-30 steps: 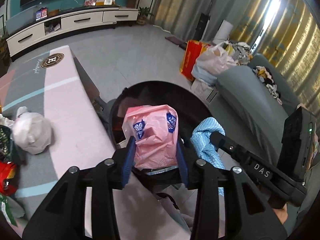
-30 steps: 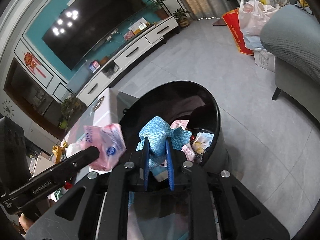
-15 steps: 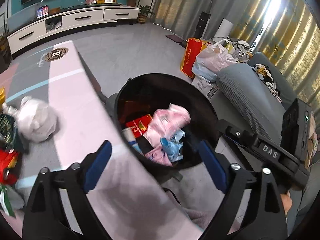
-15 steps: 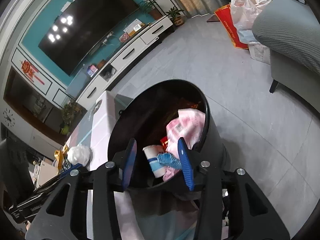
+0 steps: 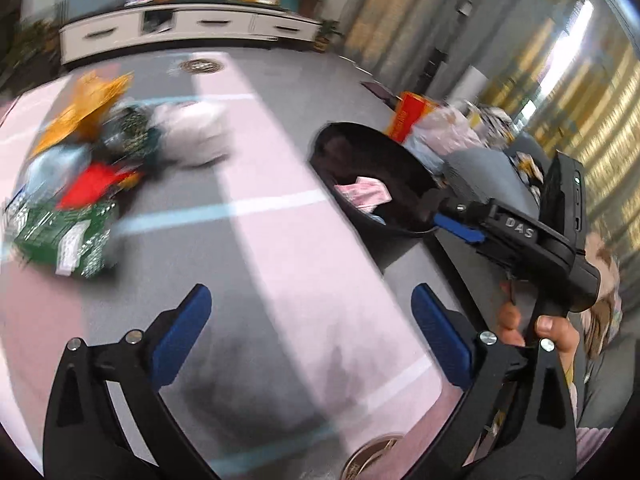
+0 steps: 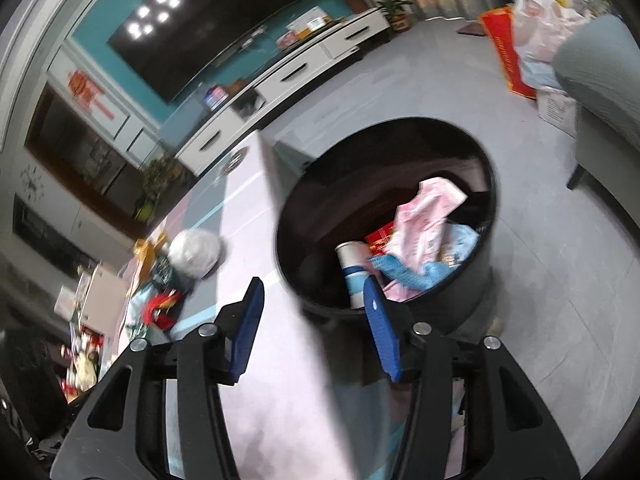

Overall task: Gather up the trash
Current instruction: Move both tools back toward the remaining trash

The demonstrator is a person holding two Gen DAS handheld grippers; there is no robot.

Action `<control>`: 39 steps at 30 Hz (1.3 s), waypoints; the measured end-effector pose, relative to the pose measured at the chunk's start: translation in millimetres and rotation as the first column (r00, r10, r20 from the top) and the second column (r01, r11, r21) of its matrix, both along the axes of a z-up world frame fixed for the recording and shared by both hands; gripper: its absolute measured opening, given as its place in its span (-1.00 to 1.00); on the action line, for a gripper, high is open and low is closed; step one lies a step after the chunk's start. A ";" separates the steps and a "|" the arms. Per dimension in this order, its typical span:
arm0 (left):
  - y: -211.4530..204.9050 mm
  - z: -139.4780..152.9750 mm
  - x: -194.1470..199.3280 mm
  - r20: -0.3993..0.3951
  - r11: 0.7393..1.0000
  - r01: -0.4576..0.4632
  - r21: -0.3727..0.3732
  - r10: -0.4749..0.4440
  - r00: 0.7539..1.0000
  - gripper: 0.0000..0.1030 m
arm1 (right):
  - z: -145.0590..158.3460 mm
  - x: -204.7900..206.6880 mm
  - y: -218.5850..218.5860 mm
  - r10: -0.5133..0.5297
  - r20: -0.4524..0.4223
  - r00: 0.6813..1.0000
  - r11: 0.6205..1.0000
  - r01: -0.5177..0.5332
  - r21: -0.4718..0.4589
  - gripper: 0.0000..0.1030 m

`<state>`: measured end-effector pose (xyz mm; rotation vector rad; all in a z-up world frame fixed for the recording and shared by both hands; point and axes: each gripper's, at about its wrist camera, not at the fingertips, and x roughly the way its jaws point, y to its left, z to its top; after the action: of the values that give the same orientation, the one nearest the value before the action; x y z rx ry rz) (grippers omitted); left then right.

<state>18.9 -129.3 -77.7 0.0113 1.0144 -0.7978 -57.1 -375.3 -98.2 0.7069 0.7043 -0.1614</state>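
A black round bin (image 6: 486, 184) stands on the floor beside the table; it also shows in the left wrist view (image 5: 404, 160). Inside lie a pink bag (image 6: 428, 208), a blue cloth (image 6: 404, 270) and a paper cup (image 6: 354, 268). My left gripper (image 5: 310, 322) is open and empty above the pink and grey table (image 5: 280, 264). My right gripper (image 6: 314, 312) is open and empty, over the table edge near the bin; it shows from the side in the left wrist view (image 5: 460, 228). A heap of trash lies on the table: a white bag (image 5: 192, 132), green packet (image 5: 60, 232), red wrapper (image 5: 92, 184), orange bag (image 5: 84, 108).
A grey sofa (image 6: 600, 76) stands right of the bin. A red bag (image 6: 506, 52) and plastic bags (image 6: 548, 32) sit on the floor behind. A white TV cabinet (image 6: 288, 76) runs along the far wall.
Both grippers opened and dropped the pink bag and blue cloth into the bin. The left gripper has swung left over the table toward the trash heap; the right has pulled back.
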 end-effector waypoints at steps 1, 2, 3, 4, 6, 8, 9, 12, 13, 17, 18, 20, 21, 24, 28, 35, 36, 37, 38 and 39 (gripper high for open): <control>13.2 -0.3 0.9 -0.010 1.000 -0.028 -0.006 0.028 1.000 0.94 | 2.1 2.5 6.4 0.018 -0.002 1.000 1.000 -0.018 -0.006 0.02; 31.1 -0.6 2.0 -0.014 0.997 -0.076 -0.011 0.076 0.997 0.94 | 3.7 5.0 11.9 0.033 -0.006 0.999 0.999 -0.033 -0.012 0.02; 48.9 -1.1 3.4 -0.017 0.992 -0.126 -0.012 0.126 0.992 0.94 | 4.8 6.3 18.5 0.048 -0.009 0.999 0.999 -0.048 -0.019 0.03; 60.4 -1.6 4.7 -0.021 0.987 -0.158 -0.011 0.158 0.987 0.94 | 6.9 9.1 26.8 0.070 -0.014 0.997 0.997 -0.070 -0.027 0.03; 96.5 -3.4 9.3 -0.033 0.964 -0.266 -0.016 0.265 0.964 0.94 | 9.6 12.9 38.4 0.101 -0.021 0.995 0.994 -0.102 -0.042 0.04; 124.3 -4.3 11.7 -0.029 0.937 -0.350 -0.012 0.350 0.936 0.94 | 13.1 18.0 54.1 0.136 -0.030 0.990 0.989 -0.138 -0.059 0.04; 137.3 -4.2 12.2 -0.023 0.921 -0.390 -0.008 0.389 0.921 0.94 | 13.7 19.7 61.2 0.152 -0.033 0.988 0.986 -0.154 -0.066 0.05; 172.3 -5.1 14.1 -0.018 0.862 -0.507 -0.003 0.507 0.862 0.94 | 16.3 27.4 84.3 0.207 -0.047 0.977 0.974 -0.210 -0.081 0.06; 181.7 -6.2 14.7 -0.026 0.846 -0.533 -0.011 0.533 0.846 0.94 | 17.0 29.2 88.1 0.217 -0.050 0.975 0.972 -0.220 -0.083 0.06; 199.5 -13.1 21.0 -0.085 0.816 -0.576 -0.055 0.571 0.817 0.94 | 20.0 38.1 109.8 0.264 -0.066 0.962 0.958 -0.269 -0.098 0.07; 200.6 -14.8 23.7 -0.107 0.819 -0.568 -0.080 0.559 0.822 0.94 | 20.3 39.2 113.2 0.271 -0.068 0.960 0.956 -0.276 -0.101 0.09; 199.3 -18.1 29.6 -0.140 0.821 -0.559 -0.114 0.544 0.827 0.94 | 20.3 41.1 119.7 0.282 -0.073 0.957 0.952 -0.288 -0.105 0.14; 198.2 -19.9 30.6 -0.149 0.825 -0.550 -0.131 0.532 0.833 0.94 | 20.4 40.9 121.4 0.284 -0.074 0.956 0.951 -0.291 -0.108 0.15; 185.6 -24.5 46.9 -0.222 0.841 -0.487 -0.235 0.441 0.869 0.94 | 18.7 42.9 125.0 0.292 -0.082 0.953 0.948 -0.300 -0.111 0.15; 175.2 -27.0 65.1 -0.269 0.823 -0.521 -0.225 0.461 0.846 0.94 | 14.2 44.5 122.8 0.291 -0.093 0.952 0.948 -0.300 -0.105 0.15; 150.1 -38.1 97.8 -0.371 0.775 -0.604 -0.187 0.514 0.773 0.94 | 1.9 49.9 114.9 0.290 -0.108 0.951 0.950 -0.300 -0.087 0.15; 146.3 -40.0 101.0 -0.371 0.769 -0.614 -0.178 0.525 0.766 0.94 | 0.4 50.4 113.6 0.290 -0.109 0.951 0.950 -0.300 -0.086 0.15; 143.9 -41.0 103.6 -0.372 0.764 -0.622 -0.175 0.533 0.760 0.94 | -1.1 50.7 112.2 0.290 -0.111 0.951 0.950 -0.300 -0.085 0.15; 141.3 -42.4 107.1 -0.367 0.755 -0.633 -0.171 0.548 0.752 0.93 | -2.8 51.3 109.8 0.288 -0.113 0.951 0.951 -0.297 -0.083 0.15; 139.2 -42.9 109.3 -0.362 0.747 -0.643 -0.168 0.560 0.745 0.91 | -4.2 51.6 107.6 0.285 -0.114 0.952 0.952 -0.295 -0.080 0.15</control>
<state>128.2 9.9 -120.6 -0.6834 1.0796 -0.3252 -5.5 -267.6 -102.4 0.4983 0.8840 0.0397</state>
